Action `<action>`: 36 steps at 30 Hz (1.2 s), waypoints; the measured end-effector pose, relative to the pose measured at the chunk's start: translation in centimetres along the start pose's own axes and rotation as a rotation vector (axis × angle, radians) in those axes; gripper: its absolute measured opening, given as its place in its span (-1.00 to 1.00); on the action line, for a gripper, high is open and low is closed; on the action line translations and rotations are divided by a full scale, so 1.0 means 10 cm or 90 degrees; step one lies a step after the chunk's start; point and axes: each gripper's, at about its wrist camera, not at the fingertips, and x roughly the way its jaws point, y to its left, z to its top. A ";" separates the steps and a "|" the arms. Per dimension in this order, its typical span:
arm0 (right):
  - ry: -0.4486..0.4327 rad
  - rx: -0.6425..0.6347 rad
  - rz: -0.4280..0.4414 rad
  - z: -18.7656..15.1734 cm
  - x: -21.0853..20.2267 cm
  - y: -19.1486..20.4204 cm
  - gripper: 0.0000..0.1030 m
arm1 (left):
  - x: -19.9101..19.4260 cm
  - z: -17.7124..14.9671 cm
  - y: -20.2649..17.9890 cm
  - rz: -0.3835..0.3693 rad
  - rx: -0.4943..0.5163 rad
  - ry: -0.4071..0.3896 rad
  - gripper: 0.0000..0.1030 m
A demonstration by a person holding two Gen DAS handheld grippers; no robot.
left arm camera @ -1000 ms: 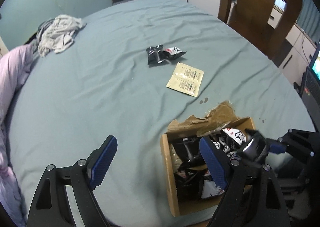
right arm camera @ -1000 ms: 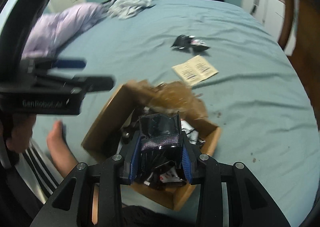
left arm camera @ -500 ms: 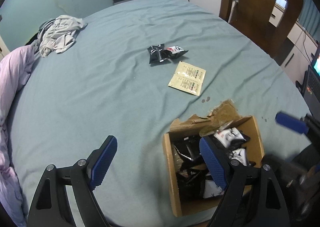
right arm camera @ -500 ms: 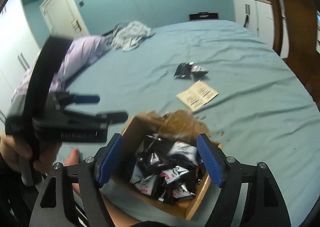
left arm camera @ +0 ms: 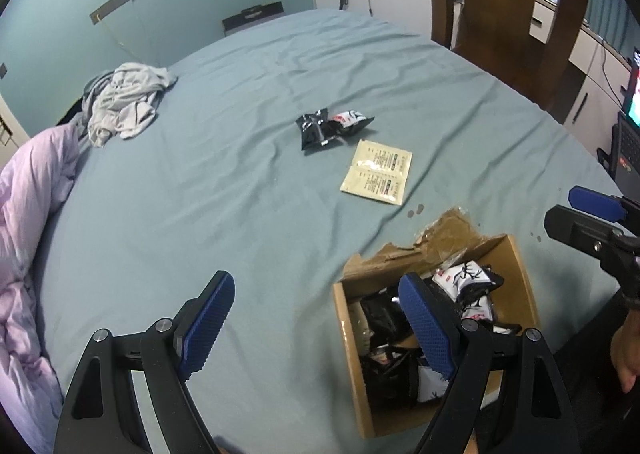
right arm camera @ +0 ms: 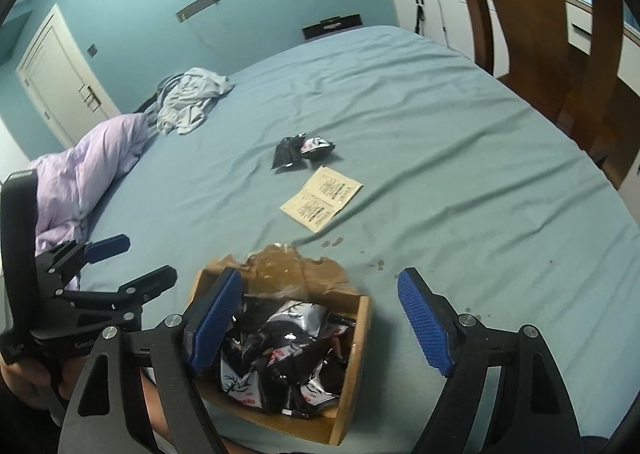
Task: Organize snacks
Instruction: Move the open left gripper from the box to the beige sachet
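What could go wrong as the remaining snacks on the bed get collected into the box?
1. The box sits at the bed's near edge and looks heaped with packets; a nudge might tip or spill it.
2. The two black packets overlap, so open tongs may lift only one.
3. The flat beige sachets lie flush on the sheet and could be hard to pinch.

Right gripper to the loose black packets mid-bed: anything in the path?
Nothing blocks it. The right gripper is open and empty above the cardboard box. Beyond the box's torn flap lies bare sheet, with the beige sachet pair flat just short of the black snack packets, slightly to the right.
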 end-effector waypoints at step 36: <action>0.191 0.131 -0.049 0.53 0.97 -0.66 0.55 | 1.71 1.05 -0.43 -0.107 0.102 0.205 0.74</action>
